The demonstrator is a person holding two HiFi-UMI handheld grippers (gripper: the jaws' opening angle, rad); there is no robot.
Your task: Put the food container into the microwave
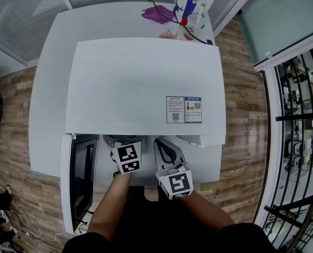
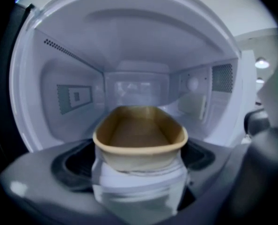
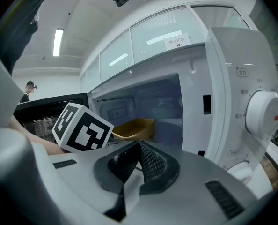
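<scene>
A white worktop (image 1: 46,115) is largely covered by a white box-shaped microwave oven (image 1: 146,83). Its dark-glass door (image 1: 81,178) is swung out to the left, so the cavity mouth is left unobstructed. Inside the cavity a tan oblong food container (image 2: 139,135) is seen, long axis running front to back, with room at both side walls. It lies between the spread, released left claw (image 2: 138,172). The right claw (image 3: 139,146) is clenched on nothing, outside the opening. A purple item (image 1: 157,13) lies at the worktop's far edge.
</scene>
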